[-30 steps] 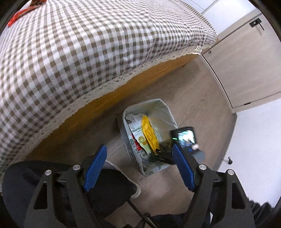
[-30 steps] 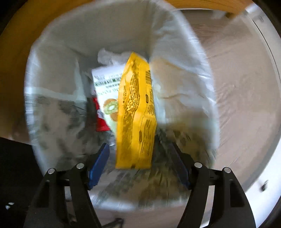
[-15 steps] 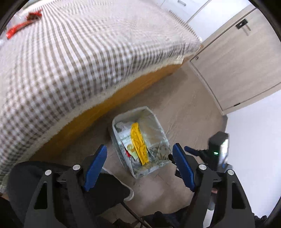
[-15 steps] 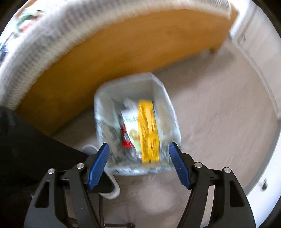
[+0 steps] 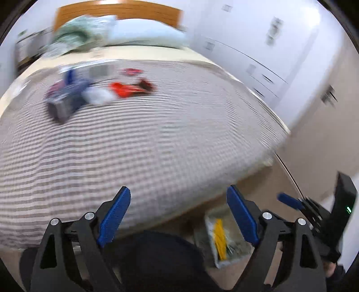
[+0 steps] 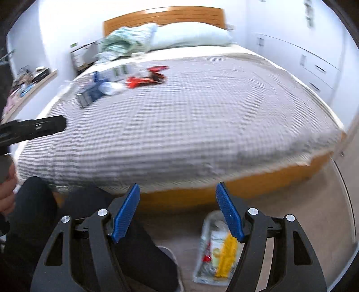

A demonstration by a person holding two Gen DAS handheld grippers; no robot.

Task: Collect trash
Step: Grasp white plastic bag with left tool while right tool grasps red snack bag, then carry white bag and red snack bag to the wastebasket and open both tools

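Fingers of the left gripper (image 5: 178,215) stand wide apart with nothing between their blue pads; they have just been opening further. Both views are blurred.

On the bed with the grey-and-white checked cover (image 6: 202,116), the trash lies in a group near the far left corner, well apart from both grippers. Going from left to right in the right wrist view: a dark blue and grey wrapper (image 6: 89,94) lies closest to the left edge, a crumpled white piece (image 6: 111,87) lies just beside it, and a red and black wrapper (image 6: 145,78) follows. Behind them, toward the wooden headboard (image 6: 163,16), are a crumpled pale green cloth (image 6: 121,42) and a white pillow (image 6: 190,37).

On the floor by the near edge of the bed stands the small bin with a clear plastic liner (image 6: 205,253). Inside it a long yellow packet (image 6: 226,256) lies beside a white packet with a fruit picture (image 6: 215,249); something red (image 6: 206,258) shows at the left of them.

Fingers of the right gripper (image 6: 178,212) are also wide and hold nothing. A leg in dark trousers (image 6: 33,215) shows at the lower left.
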